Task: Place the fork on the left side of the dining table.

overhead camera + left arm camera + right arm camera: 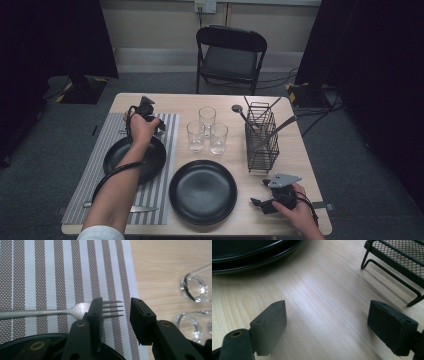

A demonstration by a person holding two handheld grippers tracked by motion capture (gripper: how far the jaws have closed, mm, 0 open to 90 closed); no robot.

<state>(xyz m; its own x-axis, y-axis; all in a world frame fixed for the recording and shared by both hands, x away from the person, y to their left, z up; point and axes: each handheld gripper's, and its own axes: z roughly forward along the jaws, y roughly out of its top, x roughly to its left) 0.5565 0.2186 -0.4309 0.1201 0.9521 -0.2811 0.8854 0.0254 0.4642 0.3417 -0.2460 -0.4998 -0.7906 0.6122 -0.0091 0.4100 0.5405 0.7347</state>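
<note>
High view first: the left gripper (146,111) sits at about ten o'clock on the pale wooden table (295,165), over the far edge of the grey-and-white striped woven placemat (165,200), just beyond the round black plate on the mat (150,162); the right gripper (267,202) rests at five o'clock beside the second round black plate (202,192) and the black wire cutlery caddy (262,137). Left gripper view: the silver metal fork (37,312) lies flat on the stripes, handle running to nine o'clock, tines poking out past the left pad (97,312); the jaws stand partly apart with nothing pressed between them, and three clear drinking glasses (197,287) wait at three o'clock. To finish this placing cleanly, I judge the gripper should lift straight up so a pad does not drag the fork askew. Right gripper view: its jaws are spread wide over bare wood, holding nothing.
</note>
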